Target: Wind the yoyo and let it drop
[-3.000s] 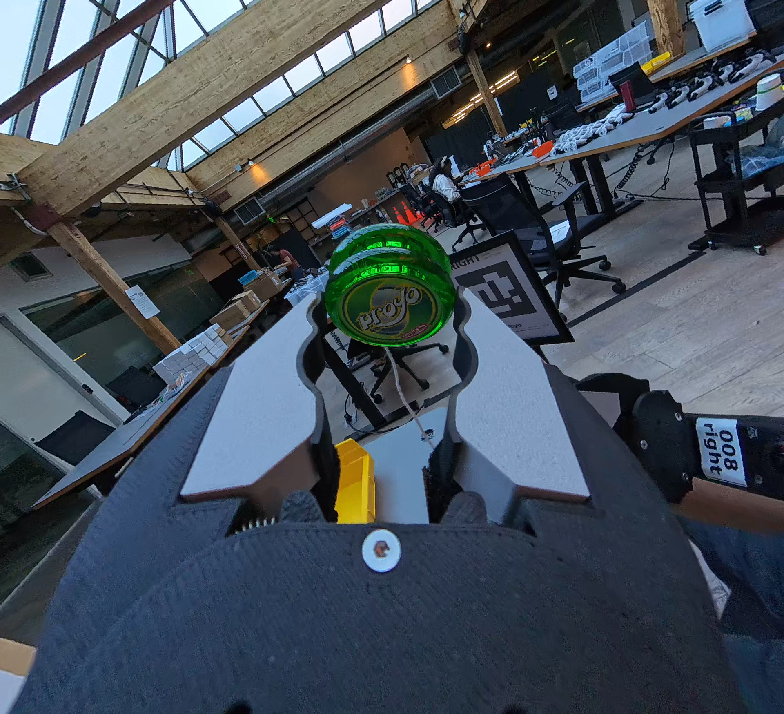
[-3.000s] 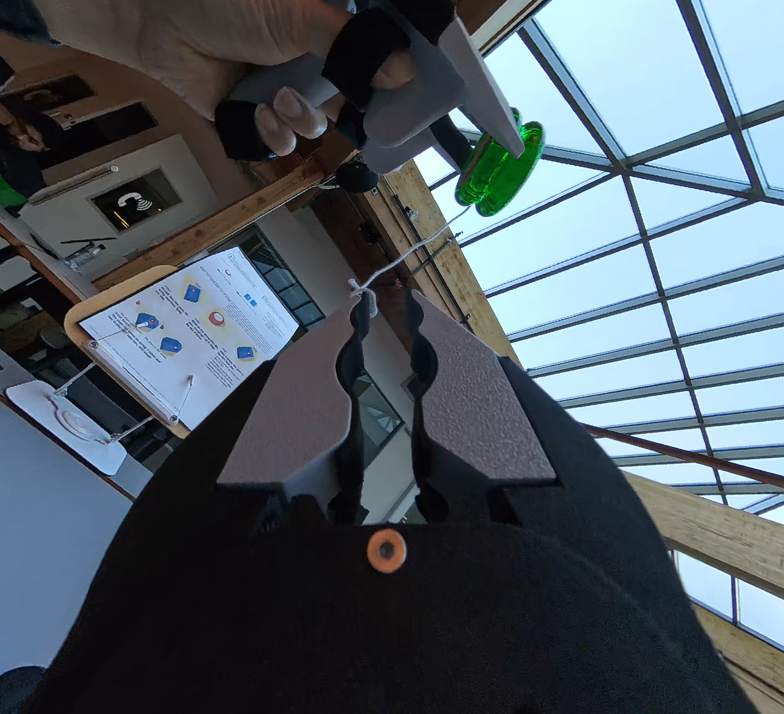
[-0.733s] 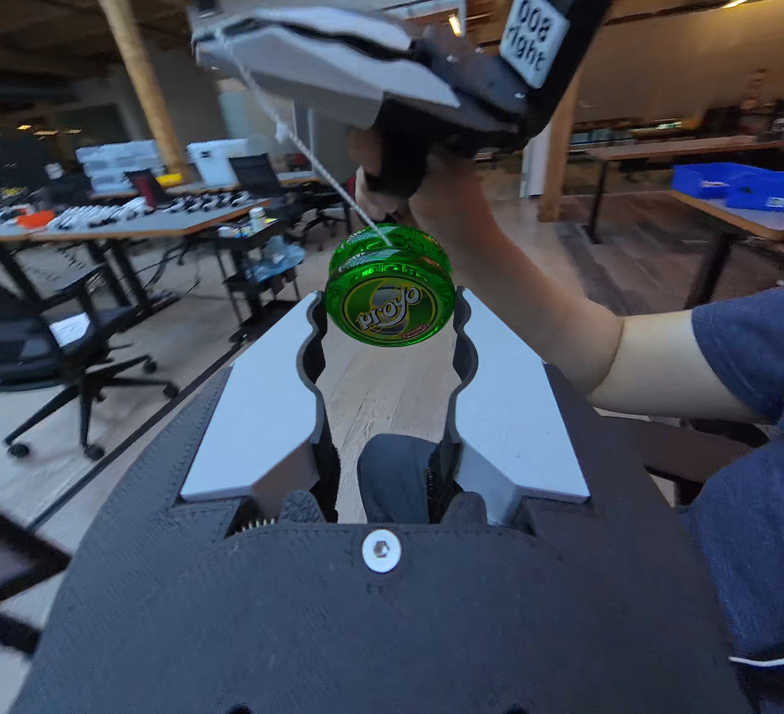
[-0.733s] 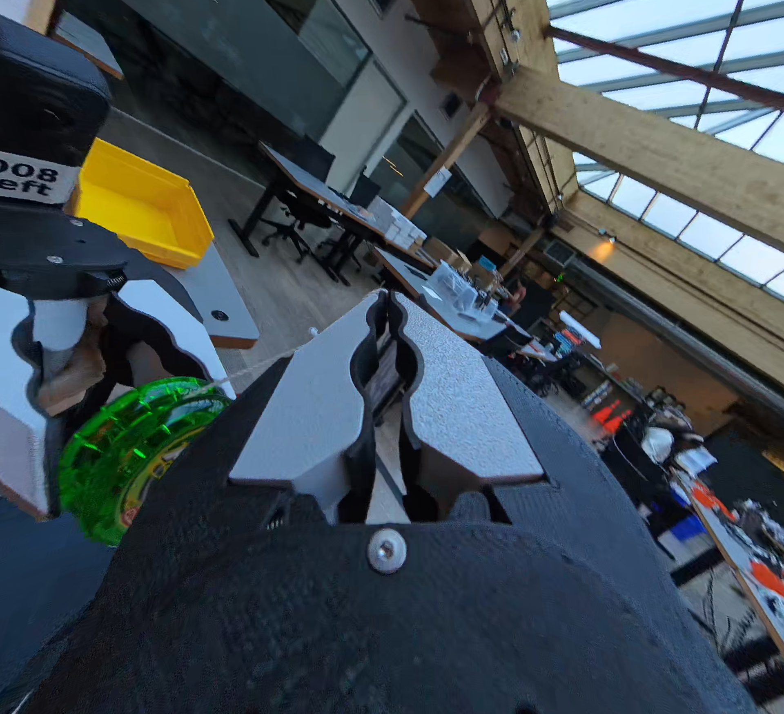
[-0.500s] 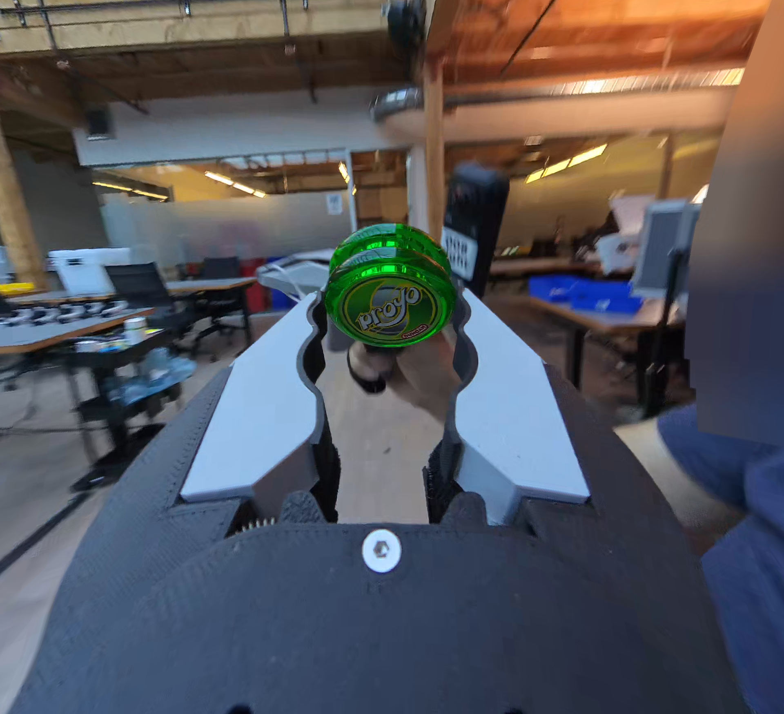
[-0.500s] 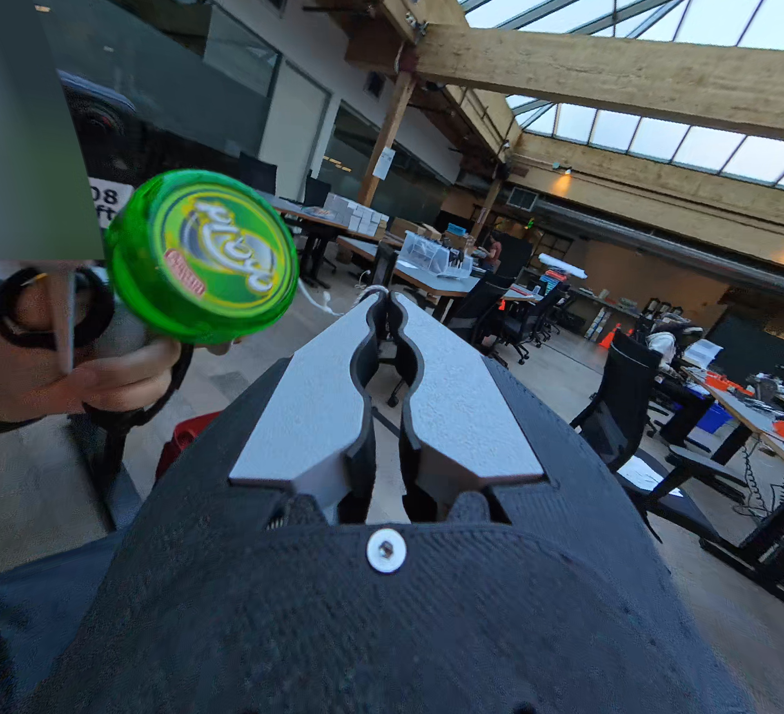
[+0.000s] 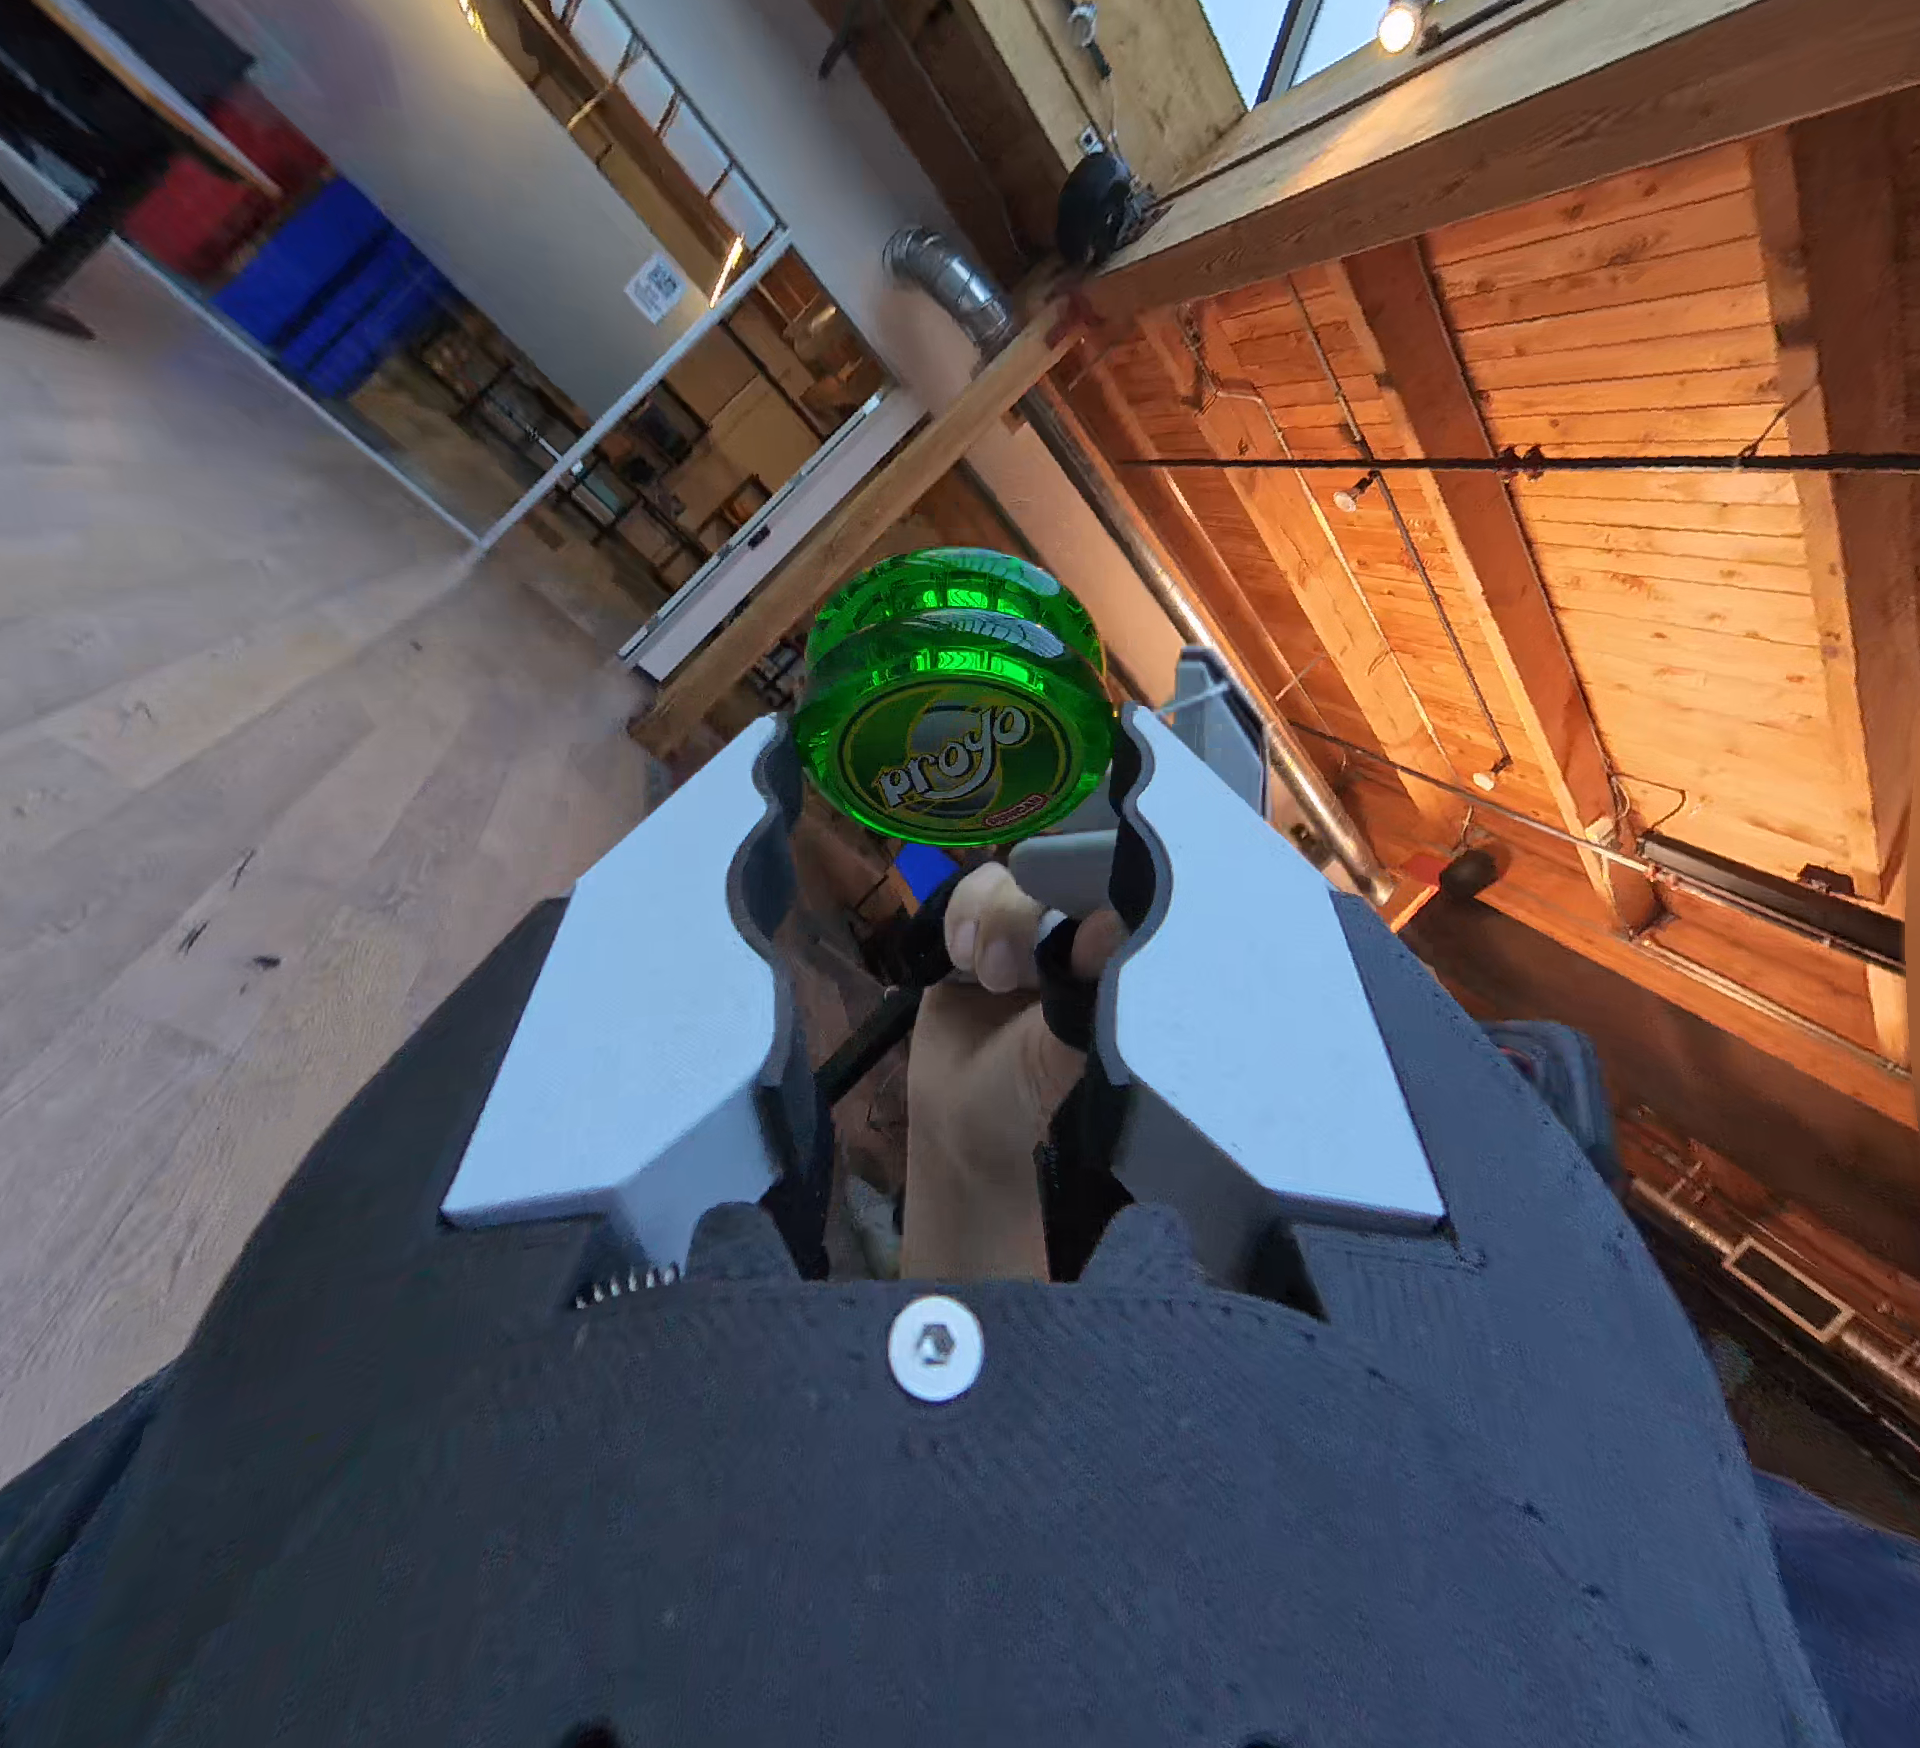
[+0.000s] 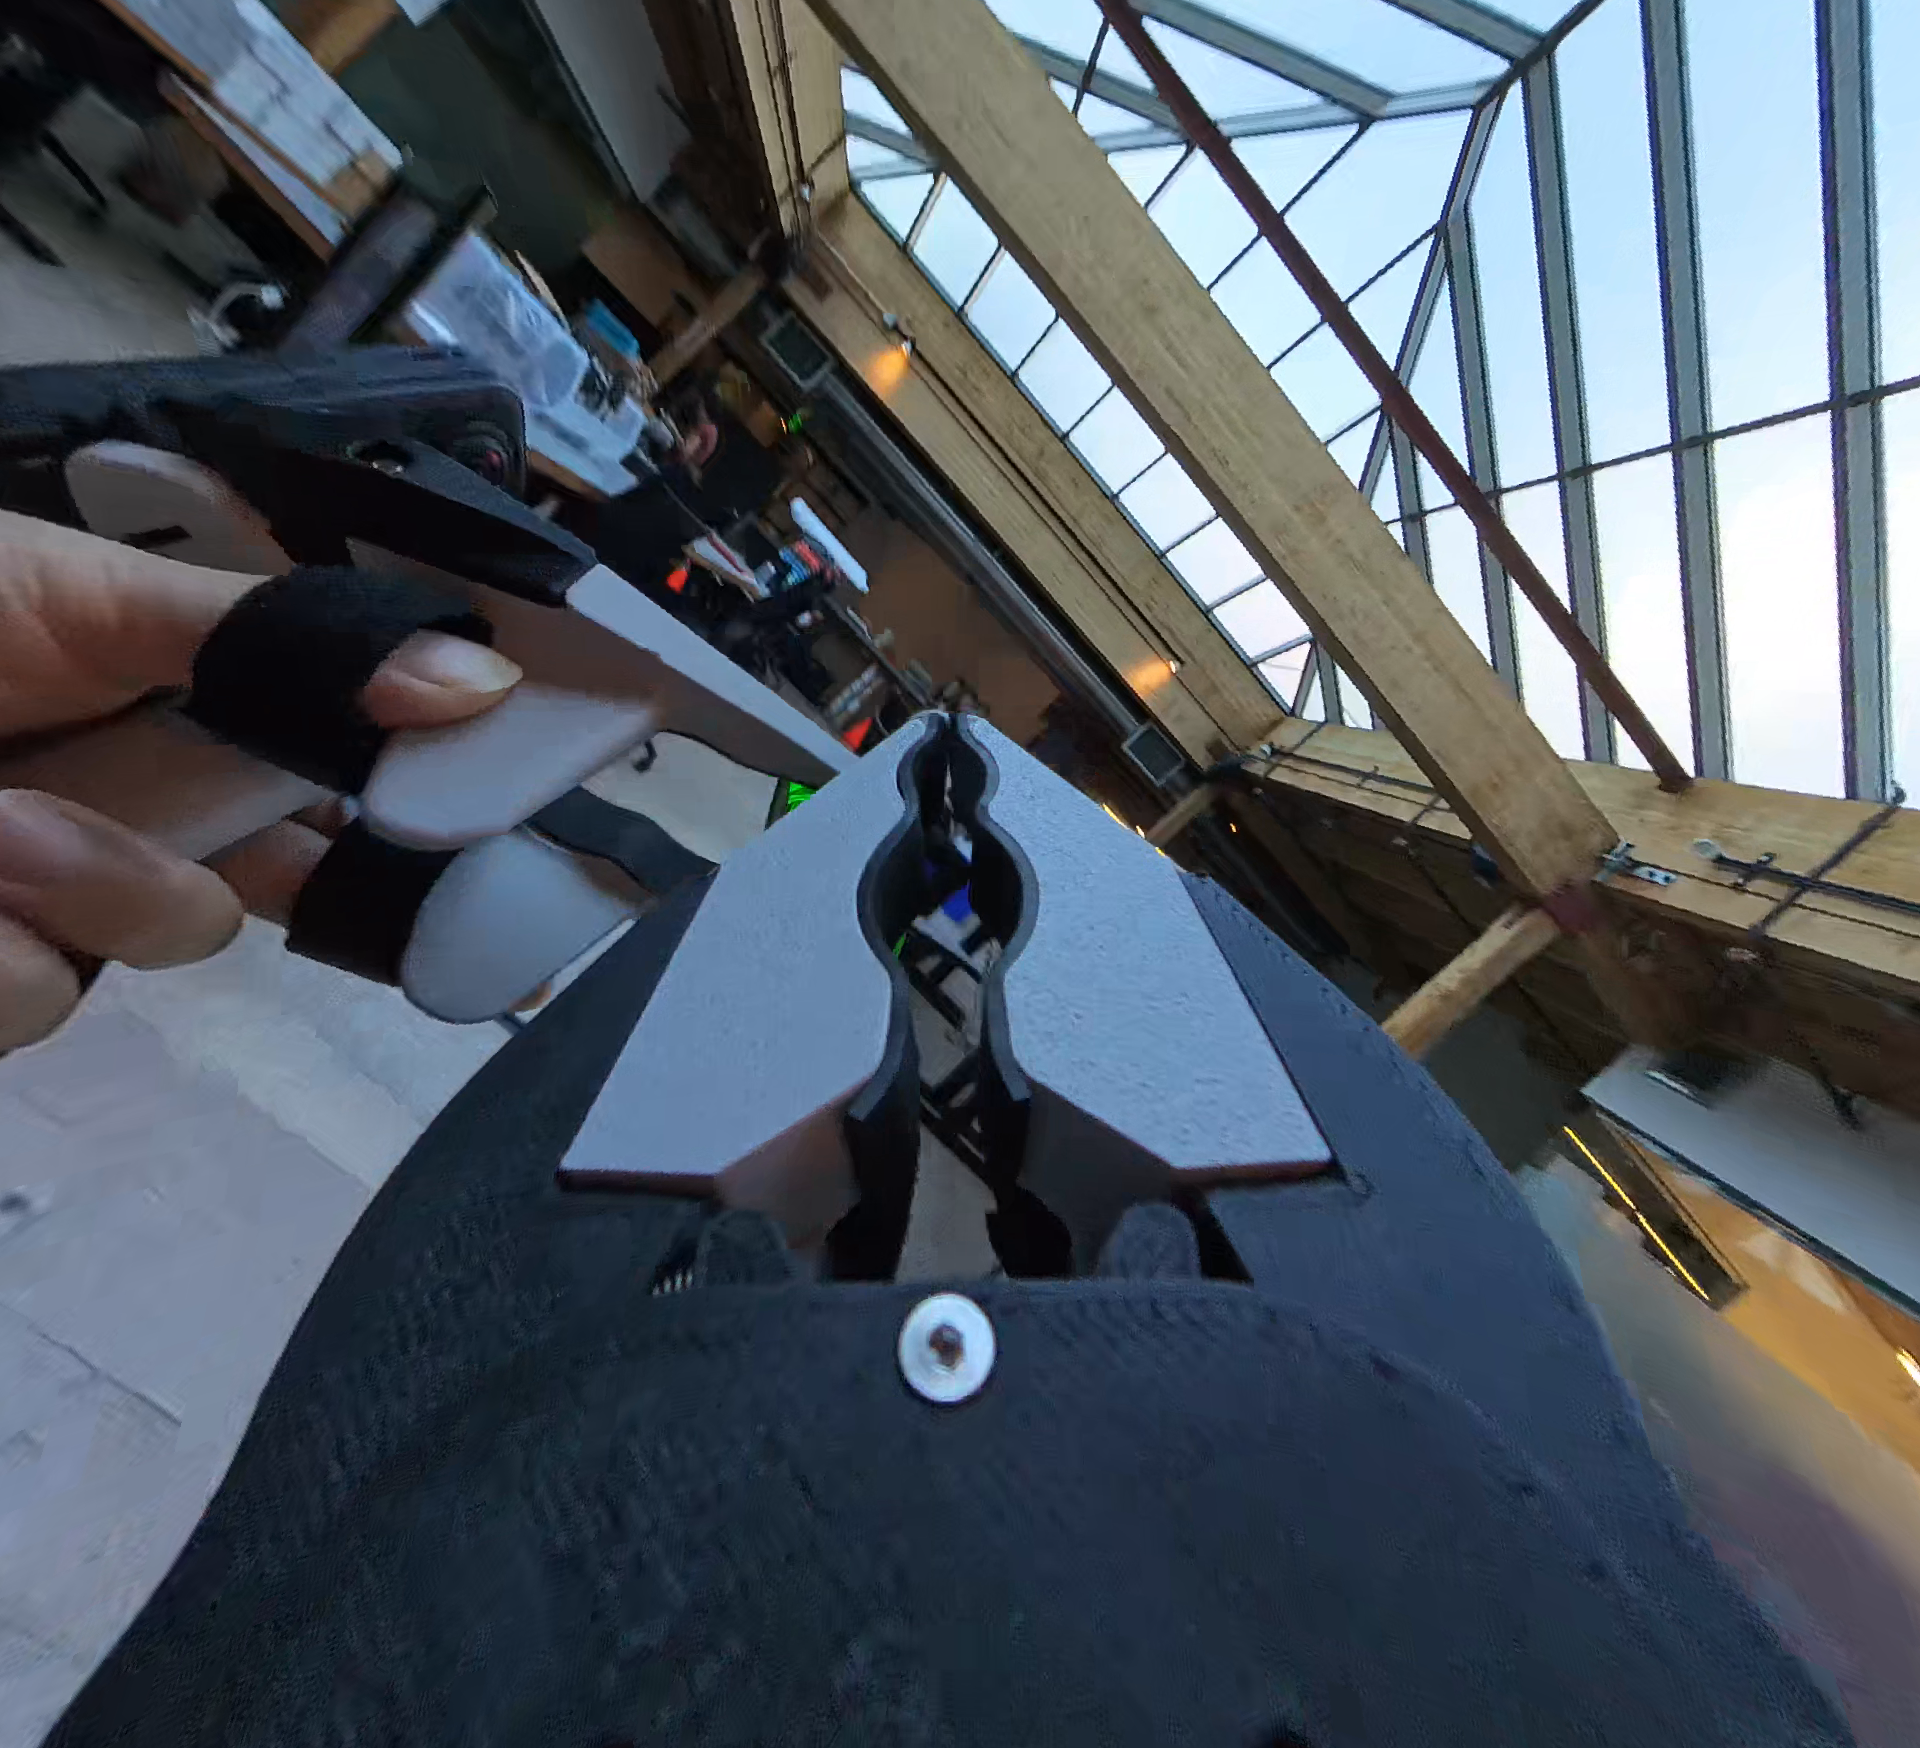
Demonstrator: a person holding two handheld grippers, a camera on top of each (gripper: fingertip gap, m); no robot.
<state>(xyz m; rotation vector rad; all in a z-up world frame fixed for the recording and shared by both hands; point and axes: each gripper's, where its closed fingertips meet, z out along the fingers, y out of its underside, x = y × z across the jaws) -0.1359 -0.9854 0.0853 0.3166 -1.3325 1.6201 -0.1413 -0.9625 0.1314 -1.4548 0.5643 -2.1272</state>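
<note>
- Jaws of the left gripper [image 7: 951,742] are clamped on the rim of the green yoyo [image 7: 948,699], its printed face turned toward the camera and its groove facing up and away; the grip sits right at the tips
- Jaws of the right gripper [image 8: 948,730] are pressed almost together with only a narrow wavy gap behind the tips; whether the string is pinched between them cannot be told from the right wrist view, where no string can be made out
- In the left wrist view a thin pale line, taken to be the string [image 7: 1195,699], is seen running off to the right of the yoyo toward a grey finger behind it; this is judged to be the right gripper's, though it is mostly hidden
- The yoyo is held up in the air, over no worktop; only wooden beams [image 8: 1143,327] and skylight panes are behind it
- A person's hand [image 8: 94,742] wrapped round the left gripper's handle is seen at the left edge of the right wrist view, so the two tools are close together
- The step in hand is judged to be winding, and how much string is already on the axle cannot be seen
- For a clean wind, the string should be kept lightly taut and led squarely into the groove, not over a rim
- The yoyo should be held steady by its rim so that the groove stays clear of the fingers
- Turns are best laid evenly; slack loops would be likely to snag on the drop
- Before release, the groove should be brought upright, so that the yoyo falls straight down its string
</note>
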